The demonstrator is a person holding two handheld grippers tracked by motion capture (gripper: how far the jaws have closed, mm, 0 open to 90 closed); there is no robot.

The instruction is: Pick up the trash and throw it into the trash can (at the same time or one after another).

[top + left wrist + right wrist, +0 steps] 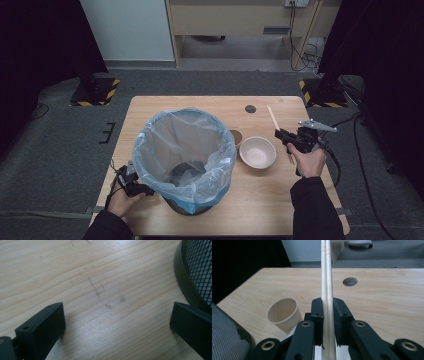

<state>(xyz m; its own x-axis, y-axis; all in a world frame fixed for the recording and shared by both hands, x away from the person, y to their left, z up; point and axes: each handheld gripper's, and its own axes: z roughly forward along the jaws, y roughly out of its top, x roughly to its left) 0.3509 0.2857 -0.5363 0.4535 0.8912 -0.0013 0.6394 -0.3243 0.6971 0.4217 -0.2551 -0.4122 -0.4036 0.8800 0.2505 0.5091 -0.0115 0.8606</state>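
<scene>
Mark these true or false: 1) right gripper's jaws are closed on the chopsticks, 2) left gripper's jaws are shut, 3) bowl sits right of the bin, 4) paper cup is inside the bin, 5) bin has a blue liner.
1. True. The right gripper has its jaws clamped on the chopsticks.
2. False. The left gripper has its jaws wide apart over bare table, beside the bin's base.
3. True. The bowl sits on the table to the right of the bin in the high view.
4. False. The paper cup stands on the table, outside the bin.
5. True. A translucent blue liner is folded over the rim.
</scene>
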